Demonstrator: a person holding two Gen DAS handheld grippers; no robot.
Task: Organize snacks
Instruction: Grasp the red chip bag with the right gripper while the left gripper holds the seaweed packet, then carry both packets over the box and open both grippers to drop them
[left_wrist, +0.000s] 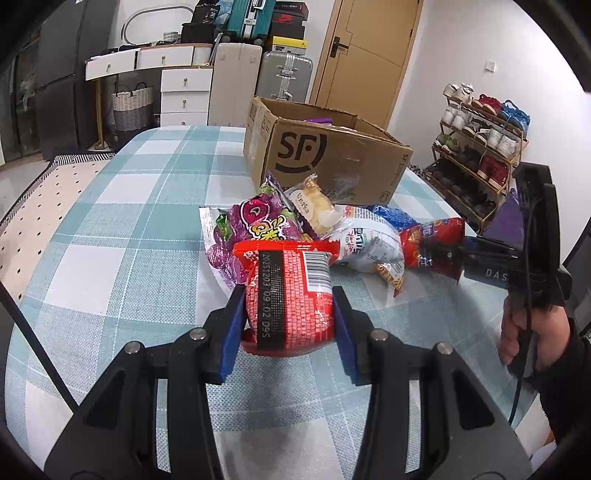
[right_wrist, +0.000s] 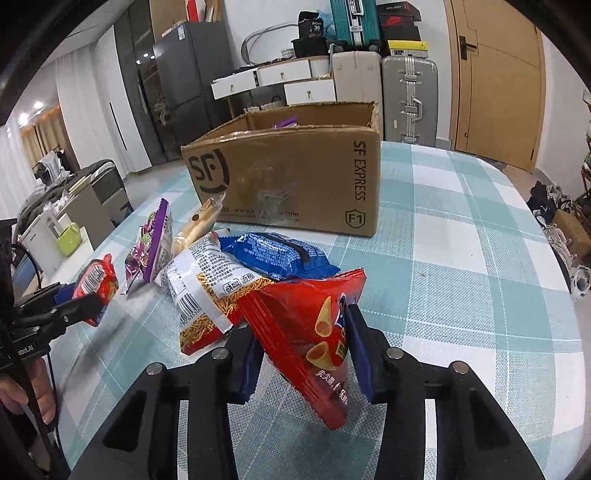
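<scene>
Checked teal-and-white tablecloth (left_wrist: 110, 229) carrying open brown cardboard box (right_wrist: 295, 177), snack pile just in front. Left gripper (left_wrist: 290, 306) clamping red barcode-printed snack packet (left_wrist: 291, 295). Right gripper (right_wrist: 301, 354) clamping red cone-chip bag (right_wrist: 314, 332), lifting beside pile.

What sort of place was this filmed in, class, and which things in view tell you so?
Most likely a home, perhaps a living or dining room near the entrance: a shoe rack full of shoes, stacked suitcases beside a door, and a table with a checked cloth.
</scene>
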